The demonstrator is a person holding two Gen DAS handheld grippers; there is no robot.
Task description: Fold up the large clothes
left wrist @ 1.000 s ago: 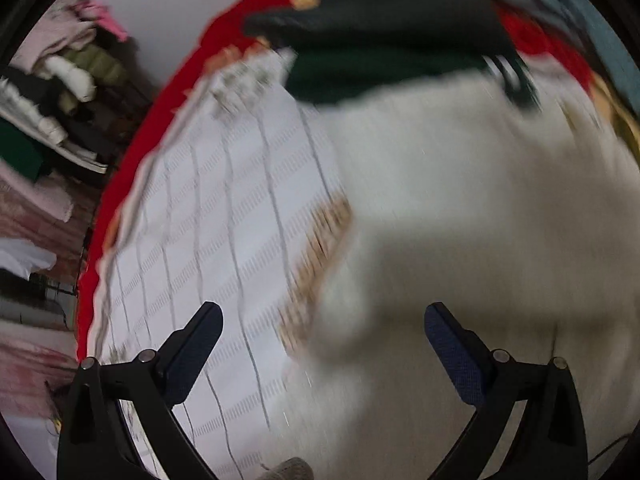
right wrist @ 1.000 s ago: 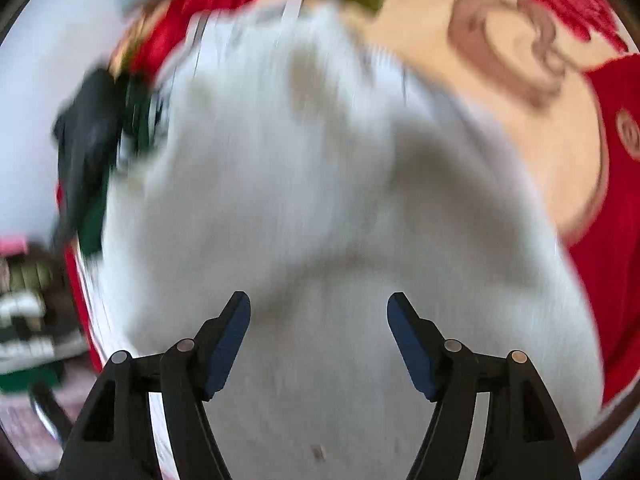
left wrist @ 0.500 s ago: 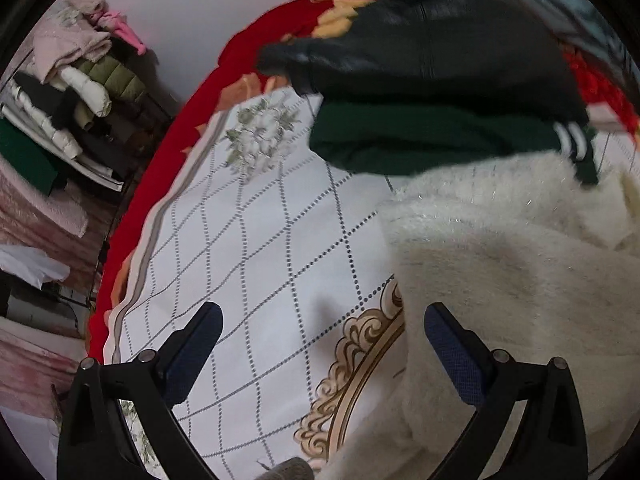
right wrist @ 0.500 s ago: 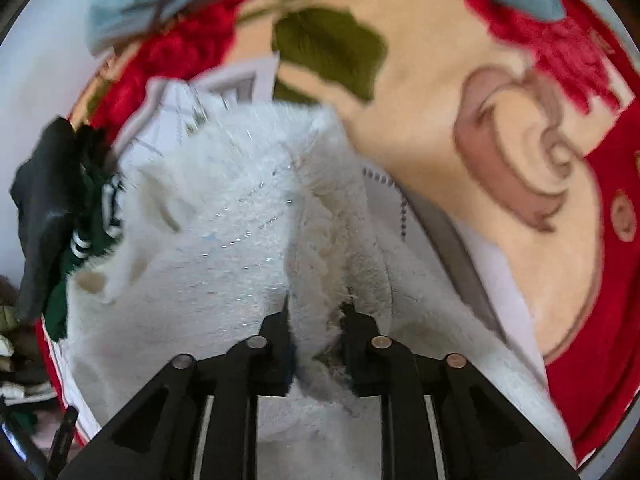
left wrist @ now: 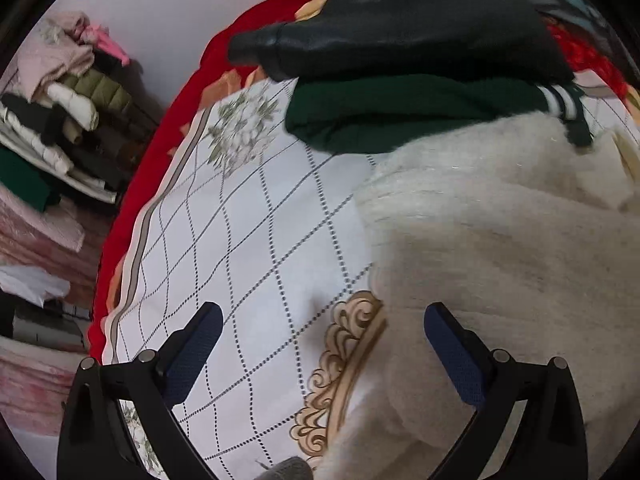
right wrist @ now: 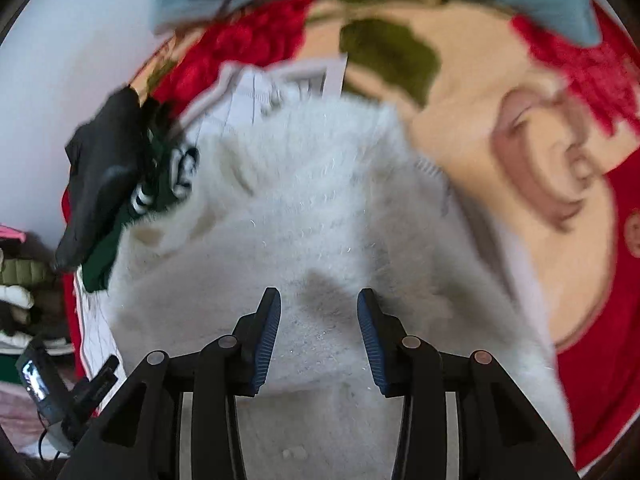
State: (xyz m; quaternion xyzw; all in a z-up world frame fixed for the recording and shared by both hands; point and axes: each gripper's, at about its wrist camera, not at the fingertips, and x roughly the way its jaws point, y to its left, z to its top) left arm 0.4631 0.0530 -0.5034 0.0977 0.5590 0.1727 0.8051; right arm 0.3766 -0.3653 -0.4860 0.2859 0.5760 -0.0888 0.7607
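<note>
The fluffy white garment (right wrist: 320, 208) lies on the patterned bed cover (left wrist: 248, 240), straight under my right gripper (right wrist: 319, 320) and stretching away from it, while its edge sits off to the right of my left gripper (left wrist: 322, 344), which hangs spread and empty. So my right hand is nearer. Half a second ago my right jaws pinched a ridge of the fleece; now they are opening and the pads stand clear of it

This is a bedroom in a home: a bed spread with a red floral plush blanket (right wrist: 592, 320) and a white quilted sheet with a dotted diamond grid (left wrist: 256, 248) stands against a plain white wall (left wrist: 180, 8). Beside it, folded padded jackets and knitwear are stacked in a pile (left wrist: 60, 128)
</note>
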